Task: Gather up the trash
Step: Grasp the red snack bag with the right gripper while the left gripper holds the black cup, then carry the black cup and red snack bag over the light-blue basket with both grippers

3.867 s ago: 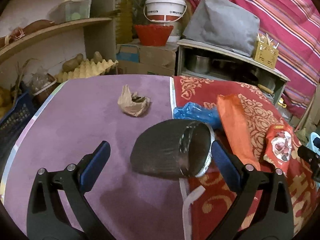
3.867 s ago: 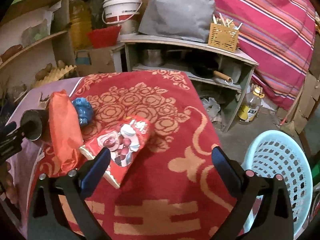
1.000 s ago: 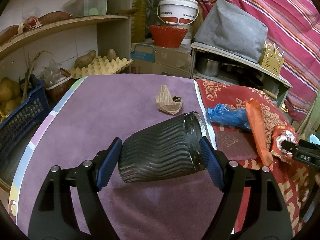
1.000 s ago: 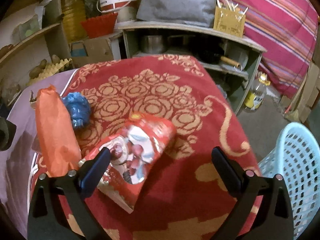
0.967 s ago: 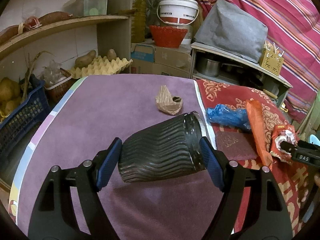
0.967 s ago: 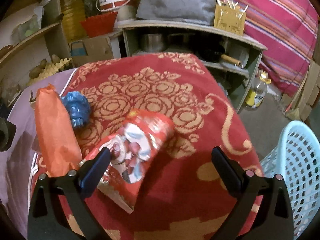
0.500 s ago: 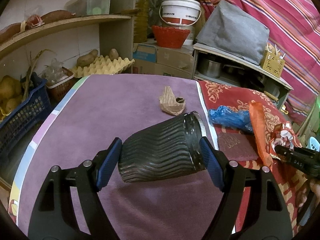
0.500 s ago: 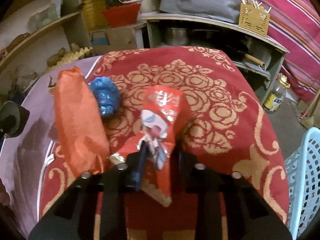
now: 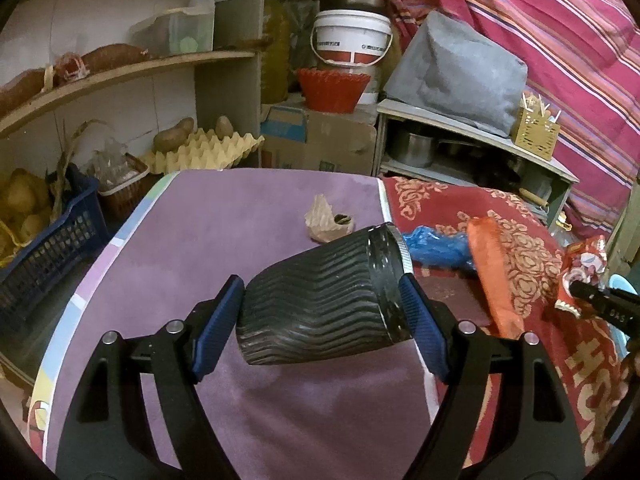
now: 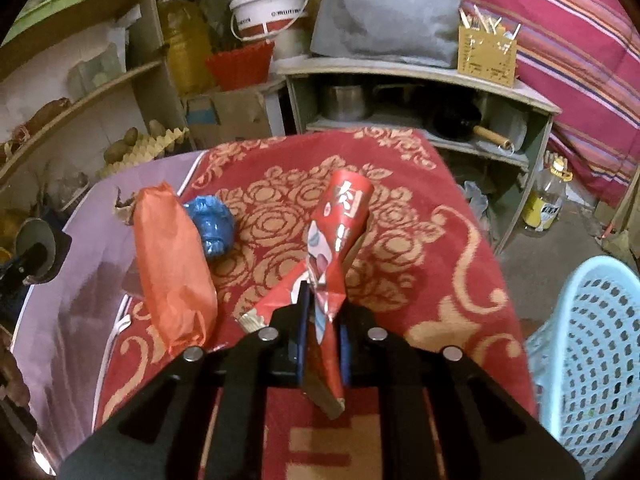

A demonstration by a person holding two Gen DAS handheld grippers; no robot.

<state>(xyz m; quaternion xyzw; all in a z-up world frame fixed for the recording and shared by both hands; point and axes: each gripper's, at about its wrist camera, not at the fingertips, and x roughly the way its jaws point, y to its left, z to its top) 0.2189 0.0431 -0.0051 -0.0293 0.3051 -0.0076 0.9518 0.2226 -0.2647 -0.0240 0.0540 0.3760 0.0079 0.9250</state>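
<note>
My left gripper (image 9: pixel 320 312) is shut on a black ribbed cup (image 9: pixel 320 296), held on its side above the purple cloth, rim to the right. My right gripper (image 10: pixel 322 320) has its jaws closing on a red snack wrapper (image 10: pixel 340 224), which is pinched between the pads and stands up off the red patterned cloth. The same red snack wrapper (image 9: pixel 582 270) shows at the right edge of the left wrist view. An orange bag (image 10: pixel 172 268), a crumpled blue plastic bag (image 10: pixel 212 224) and a crumpled brown paper (image 9: pixel 326 224) lie on the table.
A light blue perforated basket (image 10: pixel 588 360) stands on the floor right of the table. Behind are a grey shelf unit (image 10: pixel 420 80) with pots, a white bucket (image 9: pixel 352 44), a red basket (image 9: pixel 332 88), an egg tray (image 9: pixel 200 152) and a dark blue crate (image 9: pixel 44 248) at left.
The right gripper's jaws have closed on the red wrapper and lifted it upright off the cloth. The left gripper has risen slightly, still holding the black cup.
</note>
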